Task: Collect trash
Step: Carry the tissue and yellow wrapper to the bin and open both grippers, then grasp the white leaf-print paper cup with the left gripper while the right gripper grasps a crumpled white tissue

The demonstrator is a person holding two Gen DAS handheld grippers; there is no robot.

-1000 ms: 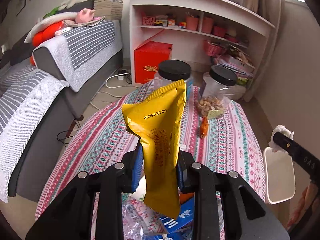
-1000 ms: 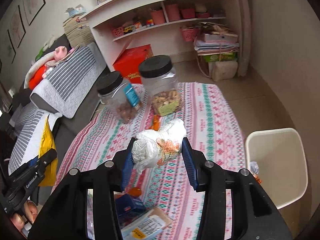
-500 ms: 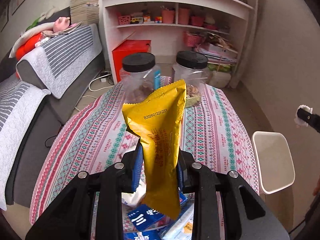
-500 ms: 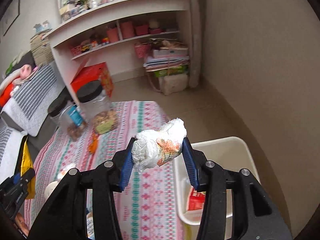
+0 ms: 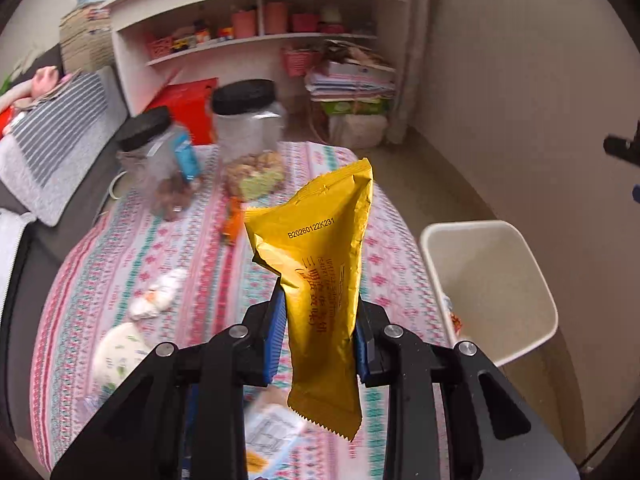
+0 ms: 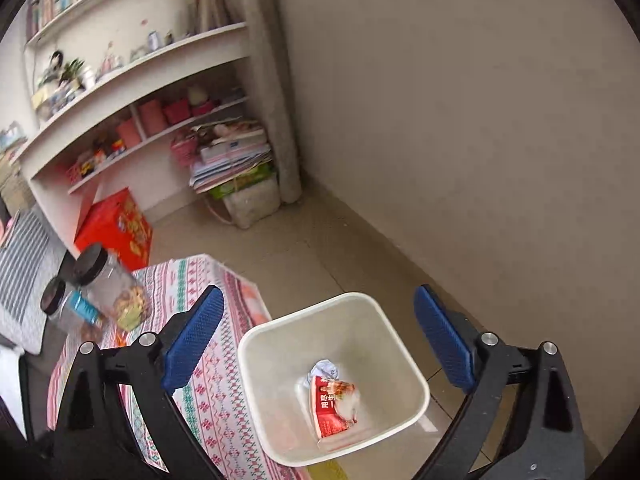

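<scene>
My left gripper [image 5: 318,308] is shut on a yellow snack wrapper [image 5: 316,248], held upright above the table with the patterned cloth [image 5: 140,248]. The cream waste bin [image 5: 492,280] stands on the floor just right of the table. My right gripper [image 6: 318,296] hangs over the same bin [image 6: 280,380]; its jaws are opening wide and nothing is between the blue pads. A red and white packet [image 6: 332,408] and crumpled white trash [image 6: 324,368] lie at the bin's bottom. The right gripper's tip [image 5: 622,148] shows at the far right of the left wrist view.
On the cloth lie crumpled white wads [image 5: 158,292], an orange wrapper [image 5: 232,220] and blurred packets [image 5: 272,428] near the front edge. Two black-lidded jars [image 5: 248,136] stand at the far end. White shelves [image 6: 140,92], a red box [image 6: 116,228] and a bare wall [image 6: 480,120] surround the bin.
My right gripper swung from above the table to above the bin and opened; the white wad it held is gone from its jaws. My left gripper swung right with the yellow wrapper.
</scene>
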